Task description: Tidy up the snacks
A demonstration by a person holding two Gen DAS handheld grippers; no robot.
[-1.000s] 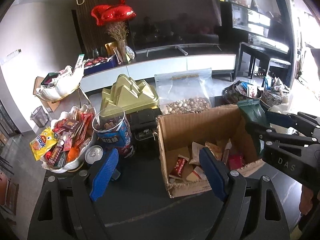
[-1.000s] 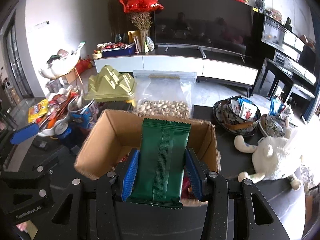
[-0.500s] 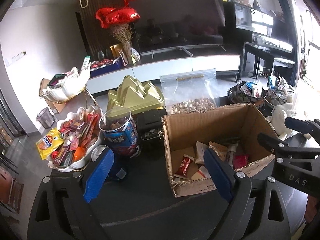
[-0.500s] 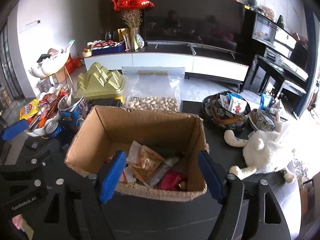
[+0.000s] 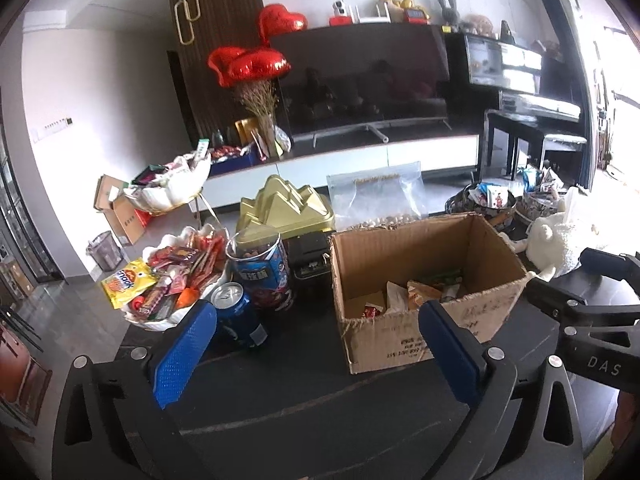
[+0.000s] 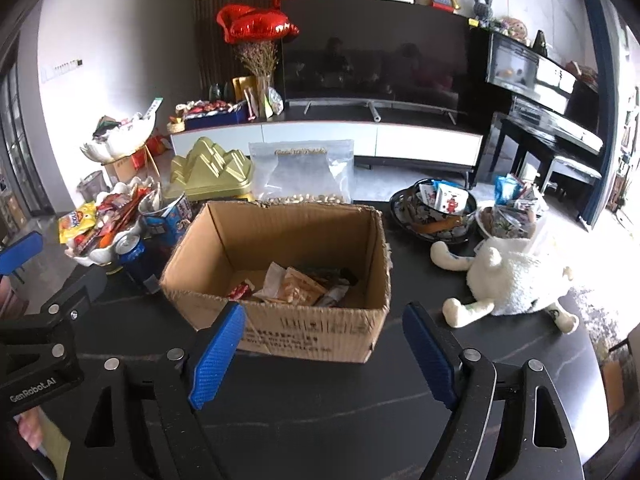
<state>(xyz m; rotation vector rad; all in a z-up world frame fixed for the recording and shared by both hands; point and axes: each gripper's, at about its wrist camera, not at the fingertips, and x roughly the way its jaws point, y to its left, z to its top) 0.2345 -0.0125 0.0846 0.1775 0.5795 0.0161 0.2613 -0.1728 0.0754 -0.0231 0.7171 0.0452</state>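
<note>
One cardboard box (image 6: 304, 332), one soda can (image 5: 236, 314), two grippers, jaws apart

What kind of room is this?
Most likely a home living room: a big television on a low media console, an upright piano beside it, and a snack-covered dark table.

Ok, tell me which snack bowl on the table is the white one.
The white bowl at the table's left end, heaped with red and yellow packets beside the blue can. The two bowls at the right are dark and patterned.
</note>
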